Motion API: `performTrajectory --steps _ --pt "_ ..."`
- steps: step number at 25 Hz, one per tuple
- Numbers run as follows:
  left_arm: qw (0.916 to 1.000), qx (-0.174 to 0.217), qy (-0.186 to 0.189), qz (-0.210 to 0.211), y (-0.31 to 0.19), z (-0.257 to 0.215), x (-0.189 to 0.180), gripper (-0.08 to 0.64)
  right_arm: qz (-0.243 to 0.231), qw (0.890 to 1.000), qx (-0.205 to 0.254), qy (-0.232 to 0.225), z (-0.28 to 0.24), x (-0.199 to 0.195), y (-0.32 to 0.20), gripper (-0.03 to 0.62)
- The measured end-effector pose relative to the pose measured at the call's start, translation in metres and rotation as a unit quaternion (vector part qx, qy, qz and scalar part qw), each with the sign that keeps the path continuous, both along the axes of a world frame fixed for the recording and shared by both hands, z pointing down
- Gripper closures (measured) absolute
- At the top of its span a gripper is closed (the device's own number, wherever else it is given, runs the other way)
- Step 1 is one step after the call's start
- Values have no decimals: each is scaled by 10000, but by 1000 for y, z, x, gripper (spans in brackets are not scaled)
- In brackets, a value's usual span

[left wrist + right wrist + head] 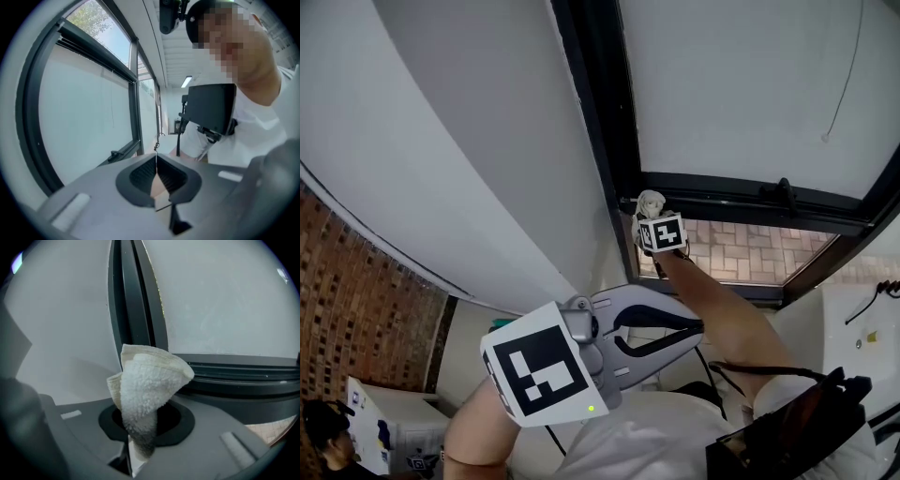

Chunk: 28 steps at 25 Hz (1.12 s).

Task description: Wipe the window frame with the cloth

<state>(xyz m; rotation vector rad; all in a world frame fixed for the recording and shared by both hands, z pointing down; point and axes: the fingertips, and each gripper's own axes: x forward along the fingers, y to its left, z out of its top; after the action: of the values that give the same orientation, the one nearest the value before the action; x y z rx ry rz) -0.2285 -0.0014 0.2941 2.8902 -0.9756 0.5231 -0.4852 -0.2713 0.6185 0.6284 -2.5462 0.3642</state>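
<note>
The dark window frame (600,141) runs down to a corner, where its horizontal bar (741,202) crosses. My right gripper (650,214) is held up at that corner, shut on a small white terry cloth (651,200). In the right gripper view the cloth (147,385) stands bunched out of the right gripper (140,423), just short of the upright frame (136,301) and the horizontal rail (243,376); whether it touches them cannot be told. My left gripper (700,328) hangs lower, by the right forearm, away from the frame. The left gripper (156,164) has its jaws pressed together with nothing between them.
A window handle (783,192) sits on the horizontal bar to the right of the cloth. Brick paving (741,253) shows through the lower pane. A white wall (469,159) lies left of the frame, a white ledge (862,319) at right. A person (323,427) and a white box (389,422) are at lower left.
</note>
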Motion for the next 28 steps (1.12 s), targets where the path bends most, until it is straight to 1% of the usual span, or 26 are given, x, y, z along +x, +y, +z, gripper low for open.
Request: performTrajectory --steps 4,7,9,10,13,15,17,19,22,25,28 --pt "10000 44 25 3 -2 0 -1 535 -407 9990 35 167 0 8 0 522" --pt "9999 84 48 55 -3 -2 1 535 -724 9963 213 403 -11 29 3 522" --pt "9998 155 95 107 -3 -5 2 535 -1052 9914 526 569 -34 43 8 522" --pt "9996 231 120 136 -4 -7 2 535 -1252 9872 749 637 -52 49 9 522" --pt "9981 537 134 270 -12 -15 4 535 -1798 9679 1558 813 -132 60 1 522" --pt "9976 560 162 364 -13 -15 9 535 -2113 9506 2056 976 -184 69 4 522" --pt "9975 524 219 428 -13 -14 13 535 -2363 9300 2556 1177 -232 76 5 522" --pt "9966 618 218 497 -19 -18 13 535 -2448 9067 3178 1303 -299 76 0 522" --pt "9954 740 186 582 -27 -24 15 535 -2432 8697 4054 1420 -398 70 4 522" --pt "9949 768 203 626 -31 -30 17 535 -2347 8301 4785 1641 -476 62 11 522" --pt "9945 800 211 638 -34 -34 17 535 -2101 7821 5558 1879 -550 51 15 522"
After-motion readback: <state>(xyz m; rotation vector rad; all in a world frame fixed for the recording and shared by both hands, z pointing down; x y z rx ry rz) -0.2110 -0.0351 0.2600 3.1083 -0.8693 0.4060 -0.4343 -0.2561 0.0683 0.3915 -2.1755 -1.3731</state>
